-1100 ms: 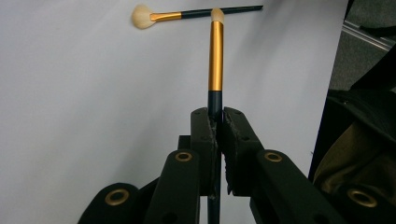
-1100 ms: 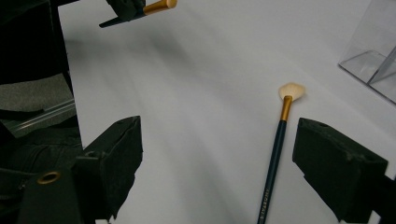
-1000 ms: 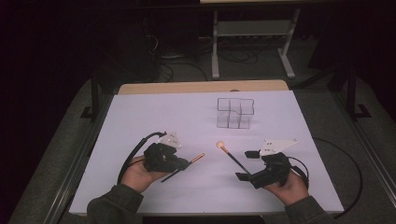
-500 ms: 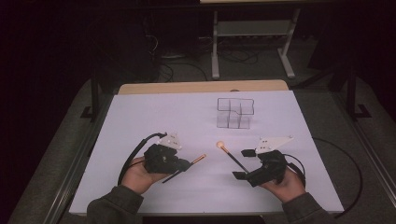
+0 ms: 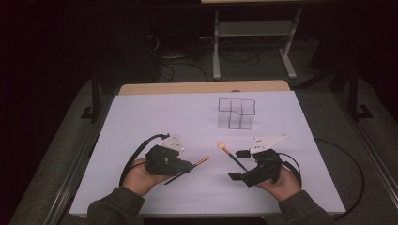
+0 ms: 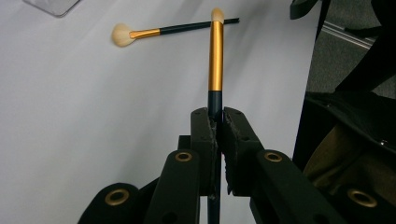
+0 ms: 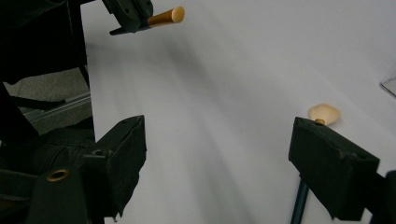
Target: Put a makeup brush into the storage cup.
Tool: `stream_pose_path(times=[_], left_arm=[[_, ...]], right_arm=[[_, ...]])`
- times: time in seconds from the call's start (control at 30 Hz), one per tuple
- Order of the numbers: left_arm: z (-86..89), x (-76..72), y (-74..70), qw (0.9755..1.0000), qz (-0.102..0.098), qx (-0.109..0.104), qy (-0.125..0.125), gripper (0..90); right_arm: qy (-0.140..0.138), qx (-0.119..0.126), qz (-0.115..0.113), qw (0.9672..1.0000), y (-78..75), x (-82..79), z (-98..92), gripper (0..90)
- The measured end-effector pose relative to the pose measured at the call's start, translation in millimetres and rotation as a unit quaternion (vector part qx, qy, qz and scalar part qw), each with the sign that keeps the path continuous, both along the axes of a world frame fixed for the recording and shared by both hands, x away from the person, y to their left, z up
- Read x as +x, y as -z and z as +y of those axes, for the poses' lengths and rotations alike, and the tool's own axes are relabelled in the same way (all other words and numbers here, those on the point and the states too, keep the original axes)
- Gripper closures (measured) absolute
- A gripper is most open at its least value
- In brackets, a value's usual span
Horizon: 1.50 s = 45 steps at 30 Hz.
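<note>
While the left tongs point(image 6: 215, 117) sit unmoved, clenched on the dark handle of the slim gold brush point(image 6: 215, 60), the right tongs point(image 5: 239, 165) have edged a touch leftward, jaws spread wide either side of the fluffy brush point(image 5: 230, 154) lying flat on the worktop point(image 5: 155, 117). That looks like a pickup lining up, with nothing gripped there yet. Beyond both, the clear organiser point(image 5: 236, 114) stands with its compartments apparently empty.

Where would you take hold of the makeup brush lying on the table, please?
Grip the brush lying flat on its thin dark handle, behind the fluffy head. Coming from above, the open right gripper probably suits, jaws across the handle.
</note>
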<state>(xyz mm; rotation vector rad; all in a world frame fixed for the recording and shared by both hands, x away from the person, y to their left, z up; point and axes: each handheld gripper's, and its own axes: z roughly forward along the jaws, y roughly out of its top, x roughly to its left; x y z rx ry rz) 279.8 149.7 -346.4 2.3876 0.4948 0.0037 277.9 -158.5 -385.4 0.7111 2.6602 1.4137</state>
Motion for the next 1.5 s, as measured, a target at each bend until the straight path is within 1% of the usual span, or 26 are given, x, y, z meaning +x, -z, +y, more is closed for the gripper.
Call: stream_pose_path(times=[0.07,0.13,0.17,0.2,0.23,0.33,0.5,0.57,0.8,0.93,1.1,1.17,1.3,1.33,1.4,1.43,1.47,1.5], left_arm=[[-0.8,-0.8,-0.3,1.0000,-0.001,-0.004,0.001,83.4],[-1.6,-0.7,-0.8,1.0000,-0.005,-0.003,0.006,83.4],[-2.7,-2.0,-0.7,1.0000,0.001,-0.005,0.002,83.4],[-3.1,-1.8,-1.2,1.0000,0.000,-0.002,0.006,83.4],[-3.8,-1.8,-1.2,1.0000,-0.004,-0.003,0.007,83.4],[-6.0,-2.4,-1.5,0.9999,-0.005,-0.005,0.011,83.4],[-8.7,-4.3,-1.0,0.9999,-0.002,-0.007,0.011,83.4],[-8.8,-4.4,-1.2,0.9999,-0.002,-0.008,0.012,83.4],[-9.8,-4.5,-0.8,0.9998,-0.006,-0.006,0.016,83.4],[-11.2,-4.8,-0.7,0.9998,-0.006,-0.005,0.019,83.4],[-13.8,-4.4,0.3,0.9997,-0.006,-0.004,0.022,83.4],[-14.9,-4.5,0.5,0.9997,-0.006,-0.006,0.023,83.4],[-16.6,-5.0,0.9,0.9996,-0.005,-0.007,0.026,83.4],[-16.9,-5.1,1.0,0.9996,-0.005,-0.006,0.026,83.4],[-17.4,-5.3,1.2,0.9996,-0.005,-0.006,0.027,83.4],[-17.8,-5.8,1.2,0.9996,-0.002,-0.008,0.027,83.4],[-17.9,-5.6,1.0,0.9995,-0.007,-0.007,0.030,83.4],[-18.1,-6.1,1.0,0.9995,-0.006,-0.007,0.030,83.4]], right_arm=[[-0.003,0.000,0.000,1.0000,-0.3,0.8,1.8,18.4],[-0.010,0.000,0.002,0.9999,-0.9,1.7,4.5,19.1],[-0.010,0.000,0.002,0.9999,-0.9,1.7,4.5,19.1],[-0.013,0.001,0.004,0.9999,-1.3,1.8,5.6,19.4],[-0.016,0.001,0.002,0.9999,-1.7,2.4,6.5,19.6],[-0.021,0.003,0.004,0.9998,-3.5,3.0,9.2,20.5],[-0.035,0.005,0.006,0.9993,-5.9,5.1,15.0,23.6],[-0.035,0.004,0.008,0.9993,-6.2,5.1,16.1,24.1],[-0.048,0.007,0.008,0.9988,-7.4,6.2,21.3,26.6],[-0.056,0.012,0.014,0.9983,-8.0,7.7,23.5,27.3],[-0.065,0.012,0.015,0.9977,-11.4,9.6,26.9,29.1],[-0.069,0.011,0.014,0.9975,-12.6,10.2,28.7,29.7],[-0.078,0.008,0.014,0.9969,-14.7,11.2,32.6,31.8],[-0.079,0.006,0.017,0.9967,-15.3,11.2,33.7,33.1],[-0.089,0.006,0.017,0.9959,-16.0,12.4,35.1,36.3],[-0.089,0.007,0.017,0.9958,-16.3,12.8,36.0,37.1],[-0.091,0.007,0.020,0.9956,-16.8,13.1,36.7,38.2],[-0.095,0.007,0.019,0.9952,-17.2,14.2,37.3,39.4]])
